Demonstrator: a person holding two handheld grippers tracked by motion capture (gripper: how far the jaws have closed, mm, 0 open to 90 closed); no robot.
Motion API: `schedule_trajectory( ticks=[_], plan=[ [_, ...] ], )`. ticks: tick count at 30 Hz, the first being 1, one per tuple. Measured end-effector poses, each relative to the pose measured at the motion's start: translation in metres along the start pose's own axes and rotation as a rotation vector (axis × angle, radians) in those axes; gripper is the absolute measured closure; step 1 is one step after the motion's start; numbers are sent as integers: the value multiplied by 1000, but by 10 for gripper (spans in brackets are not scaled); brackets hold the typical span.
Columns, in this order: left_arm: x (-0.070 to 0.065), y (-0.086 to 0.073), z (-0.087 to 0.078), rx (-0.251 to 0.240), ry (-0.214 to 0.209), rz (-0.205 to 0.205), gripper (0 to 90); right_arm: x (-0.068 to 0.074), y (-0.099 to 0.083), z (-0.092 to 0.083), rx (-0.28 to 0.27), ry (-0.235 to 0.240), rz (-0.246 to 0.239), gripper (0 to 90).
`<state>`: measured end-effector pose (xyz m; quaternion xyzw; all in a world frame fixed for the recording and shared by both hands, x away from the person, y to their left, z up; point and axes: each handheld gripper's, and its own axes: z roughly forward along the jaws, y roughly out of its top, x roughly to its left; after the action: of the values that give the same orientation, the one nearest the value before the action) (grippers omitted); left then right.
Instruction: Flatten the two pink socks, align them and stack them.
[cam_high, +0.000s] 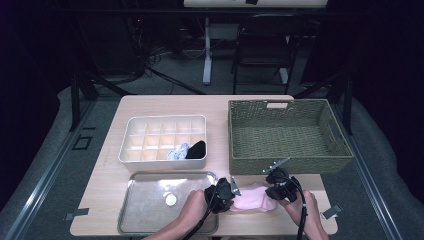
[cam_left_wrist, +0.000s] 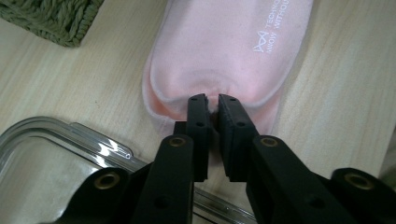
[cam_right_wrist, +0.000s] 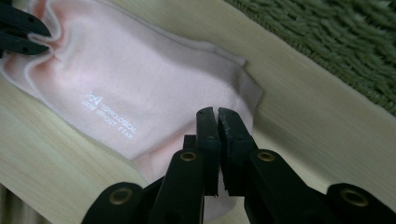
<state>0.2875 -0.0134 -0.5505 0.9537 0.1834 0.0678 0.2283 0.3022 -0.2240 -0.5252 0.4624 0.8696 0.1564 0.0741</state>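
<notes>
A pale pink sock (cam_high: 250, 199) with small white lettering lies flat on the wooden worktop (cam_high: 165, 102), along its near edge, just in front of the green woven basket (cam_high: 287, 135) and just right of the metal tray (cam_high: 150, 200). The left hand-held gripper (cam_left_wrist: 211, 100) is clenched on one end of the sock, the fabric puckering into folds between its black jaws. The right hand-held gripper (cam_right_wrist: 217, 114) is clenched on the opposite end, pinching the cloth near its edge, with the basket's wall close behind. In the high view both grippers sit at the two ends of the sock, which stretches between them. Behind the tray stands a white divided organizer (cam_high: 162, 141) with a dark rolled sock (cam_high: 196, 149) and a light patterned one (cam_high: 177, 151) in its near compartments.
</notes>
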Motion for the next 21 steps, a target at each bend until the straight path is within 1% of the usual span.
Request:
schedule_trajectory(
  ticks=[1,2,3,4,6,7,8,10,11,14,15,16,18,19,20,21],
  plan=[
    [0,0,0,-8,-2,-2,854,2,0,-1,-20,-2,8,876],
    [1,-1,0,-12,2,-3,857,2,1,-4,-20,6,-1,876],
    [1,-1,0,-15,-4,-7,859,3,1,-7,-33,-8,-5,876],
    [2,-1,0,-19,-7,-14,859,5,1,-10,-39,-10,-11,877],
    [3,-2,1,-23,-13,-23,859,9,2,-13,-71,-13,-10,877],
    [4,-2,1,-25,-14,-25,859,10,3,-14,-57,-16,-28,876],
    [4,-2,1,-26,-14,-25,859,11,4,-12,-53,-7,-28,876],
    [3,-2,0,-29,-8,-25,859,10,4,-2,-28,20,-24,876],
    [3,-3,0,-30,-8,-24,859,9,4,4,-3,14,-28,876],
    [5,-3,-3,-42,-5,-27,860,5,3,17,38,28,-18,877],
    [5,-3,-4,-44,-3,-26,860,4,3,18,42,25,-6,877],
    [6,-4,-6,-47,-4,-27,861,5,2,20,35,44,5,877],
    [7,-5,-9,-56,1,-28,861,3,2,22,56,20,-19,877],
    [8,-5,-11,-60,2,-29,862,4,2,23,38,47,3,877],
    [9,-6,-13,-59,2,-30,862,3,2,22,53,42,-12,877],
    [10,-7,-14,-66,4,-32,863,3,2,22,53,33,-14,878]
  ],
)
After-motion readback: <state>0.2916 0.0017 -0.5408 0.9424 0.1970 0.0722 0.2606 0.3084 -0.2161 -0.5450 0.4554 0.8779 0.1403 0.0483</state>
